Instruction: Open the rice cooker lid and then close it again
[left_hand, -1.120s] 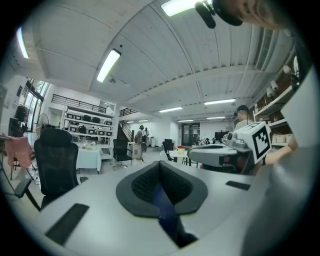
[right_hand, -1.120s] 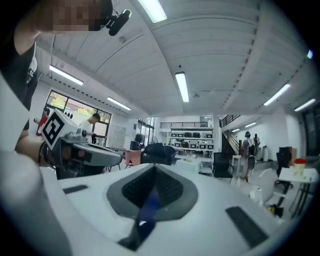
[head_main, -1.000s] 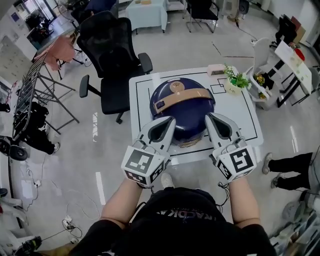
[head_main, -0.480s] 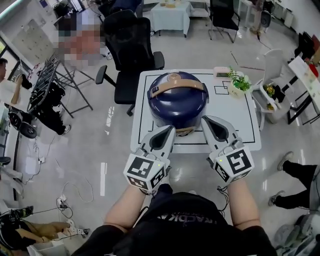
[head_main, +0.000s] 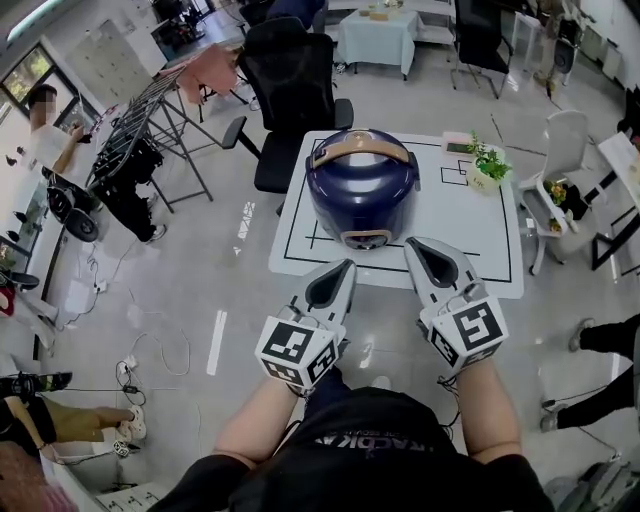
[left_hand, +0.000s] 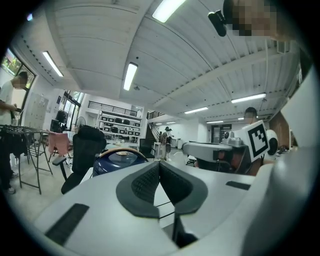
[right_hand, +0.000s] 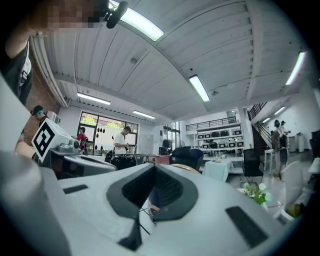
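Presently, left to right: left tongs (head_main: 343, 268), pressed together, empty; rice cooker (head_main: 362, 200), lid (head_main: 358, 162) down, on the white surface (head_main: 470, 235) ahead; right tongs (head_main: 413, 245), likewise pressed together, empty. Neither touches the cooker; whether opening is yet to begin or both steps are done cannot be told.

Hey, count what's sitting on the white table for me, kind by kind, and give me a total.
Rice cooker: 1
Potted plant: 1
Small pinkish box: 1
Total: 3
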